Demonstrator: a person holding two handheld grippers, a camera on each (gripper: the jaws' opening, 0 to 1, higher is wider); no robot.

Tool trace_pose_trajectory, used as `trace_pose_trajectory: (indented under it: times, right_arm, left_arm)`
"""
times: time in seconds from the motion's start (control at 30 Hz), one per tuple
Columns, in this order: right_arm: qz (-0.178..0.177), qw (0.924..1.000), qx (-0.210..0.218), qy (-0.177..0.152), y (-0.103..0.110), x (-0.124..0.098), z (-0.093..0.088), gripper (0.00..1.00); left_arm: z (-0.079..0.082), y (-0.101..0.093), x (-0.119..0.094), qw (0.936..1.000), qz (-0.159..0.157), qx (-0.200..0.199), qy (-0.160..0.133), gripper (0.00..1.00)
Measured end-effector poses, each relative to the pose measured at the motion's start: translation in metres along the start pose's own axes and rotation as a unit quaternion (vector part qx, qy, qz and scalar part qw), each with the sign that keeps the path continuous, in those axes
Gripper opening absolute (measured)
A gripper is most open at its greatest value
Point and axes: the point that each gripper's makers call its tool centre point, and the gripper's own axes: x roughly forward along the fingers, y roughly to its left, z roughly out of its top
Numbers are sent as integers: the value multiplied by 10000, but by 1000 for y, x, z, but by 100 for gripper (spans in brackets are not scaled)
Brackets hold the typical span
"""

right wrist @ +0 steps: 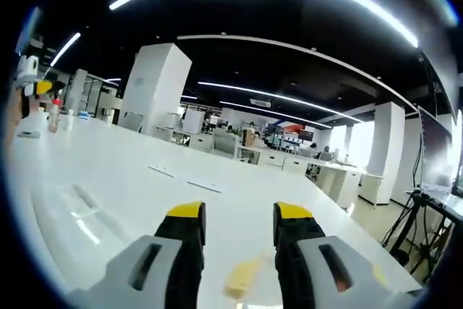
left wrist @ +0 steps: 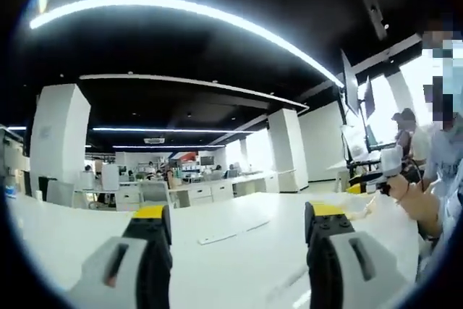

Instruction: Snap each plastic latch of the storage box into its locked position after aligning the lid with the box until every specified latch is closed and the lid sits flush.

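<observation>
Your left gripper [left wrist: 236,218] hangs over the white table [left wrist: 239,258] with its yellow-tipped jaws wide apart and nothing between them. Off to the right in the left gripper view you can spot your right gripper [left wrist: 383,166] in a hand [left wrist: 416,204], raised above the table edge.

Your right gripper [right wrist: 239,216] has its jaws parted too, a narrower gap, nothing clamped. In that view the left gripper [right wrist: 32,85] shows at the far left edge.

As for the storage box, I honestly can't pick it out on the table in either view. There's a pale yellowish blob [right wrist: 242,278] between the right jaws, low down, but it's too blurry to say what it is.
</observation>
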Motion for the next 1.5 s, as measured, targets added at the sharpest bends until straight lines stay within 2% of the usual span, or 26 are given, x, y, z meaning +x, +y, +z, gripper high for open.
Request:
trace_pose_trajectory:
  times: [0.2, 0.37, 0.5, 0.67, 0.73, 0.9, 1.0, 1.13, 1.3, 1.43, 1.5]
  right_arm:
    - [-160, 9996, 1, -234, -8, -4, 11, 37]
    - [-172, 9995, 83, -240, -12, -4, 11, 37]
    - [-232, 9992, 96, -302, -14, -4, 14, 36]
    - [-373, 9987, 15, -347, -18, -4, 16, 36]
    - [-384, 9986, 5, -369, -19, -3, 17, 36]
    - [-525, 9980, -50, -359, -25, -2, 16, 36]
    - [-602, 9973, -2, -418, -29, -2, 16, 35]
    - [-640, 9970, 32, -431, -30, -3, 15, 35]
    - [-719, 9960, 58, -523, -31, -7, 17, 34]
    - [-800, 9952, 137, -542, -34, -9, 16, 34]
    - [-858, 9946, 169, -553, -37, -10, 16, 34]
  left_arm:
    - [1, -19, 24, 9997, -142, 158, 130, 75]
    - [-2, -40, 45, 9982, -461, 186, 322, 74]
    - [-10, -67, 63, 9950, -818, 277, 504, 74]
    - [-20, -98, 91, 9884, -1259, 360, 765, 75]
    - [-25, -113, 104, 9836, -1500, 426, 909, 75]
    - [-29, -141, 127, 9752, -1909, 412, 1038, 75]
    - [-34, -163, 142, 9664, -2238, 467, 1175, 75]
    - [-42, -186, 161, 9563, -2515, 583, 1370, 75]
    - [-61, -222, 176, 9321, -3068, 726, 1784, 75]
    - [-76, -243, 188, 9185, -3317, 764, 2014, 75]
    - [-86, -253, 197, 9081, -3455, 877, 2197, 75]
